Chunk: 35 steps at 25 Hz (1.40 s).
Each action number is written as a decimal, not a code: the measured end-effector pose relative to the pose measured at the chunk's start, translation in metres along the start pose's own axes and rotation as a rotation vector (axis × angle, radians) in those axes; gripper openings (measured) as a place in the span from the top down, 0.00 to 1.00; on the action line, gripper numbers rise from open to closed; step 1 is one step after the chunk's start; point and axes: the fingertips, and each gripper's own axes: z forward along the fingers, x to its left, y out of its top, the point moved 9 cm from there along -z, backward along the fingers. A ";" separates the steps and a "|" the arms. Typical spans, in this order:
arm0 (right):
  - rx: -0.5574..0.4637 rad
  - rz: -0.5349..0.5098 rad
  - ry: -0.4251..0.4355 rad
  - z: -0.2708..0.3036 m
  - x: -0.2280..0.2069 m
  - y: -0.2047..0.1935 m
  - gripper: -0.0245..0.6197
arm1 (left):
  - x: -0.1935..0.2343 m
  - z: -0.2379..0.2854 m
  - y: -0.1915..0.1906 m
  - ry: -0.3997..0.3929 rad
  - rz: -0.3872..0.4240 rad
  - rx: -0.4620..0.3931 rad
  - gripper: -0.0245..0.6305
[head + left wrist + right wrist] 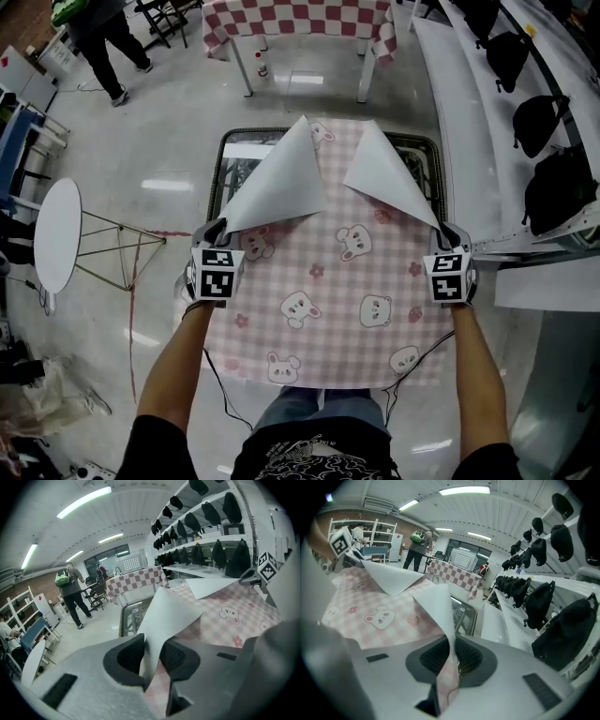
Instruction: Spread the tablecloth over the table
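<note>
A pink checked tablecloth [337, 281] with bear prints lies over a glass-topped table with a black frame [228, 150]. Its near edge hangs toward me. Both far corners are folded back, white underside up [277, 183], [386, 173]. My left gripper [218, 232] is at the cloth's left edge and my right gripper [451, 234] at its right edge. In the left gripper view the white cloth fold [164, 616] stands between slightly parted jaws [152, 656], with a gap at each pad. In the right gripper view the cloth edge [440, 616] hangs loosely between parted ribbed pads [451, 660].
A round white side table [56, 234] stands to the left on the floor. A red-checked table [300, 19] is beyond, with a bottle [262, 66] beside its leg. White shelves with black bags [548, 122] run along the right. A person [103, 37] walks at top left.
</note>
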 end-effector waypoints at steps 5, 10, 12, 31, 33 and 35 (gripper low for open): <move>-0.006 0.002 0.020 -0.002 0.001 0.005 0.69 | -0.003 -0.006 0.007 -0.049 -0.011 0.032 0.72; 0.000 0.021 0.034 -0.004 0.000 0.007 0.51 | -0.008 -0.007 0.013 -0.117 -0.069 0.007 0.35; 0.007 0.022 0.040 -0.005 0.000 0.008 0.47 | -0.013 -0.010 0.021 -0.132 -0.071 -0.029 0.30; 0.005 -0.226 0.107 0.016 -0.021 0.043 0.52 | -0.111 0.014 0.110 -0.361 -0.101 -0.178 0.29; 0.017 -0.278 0.115 0.026 -0.023 0.040 0.53 | -0.123 0.020 0.120 -0.381 -0.093 -0.183 0.31; 0.024 -0.310 0.119 0.038 -0.027 0.039 0.54 | -0.134 0.027 0.130 -0.396 -0.084 -0.184 0.32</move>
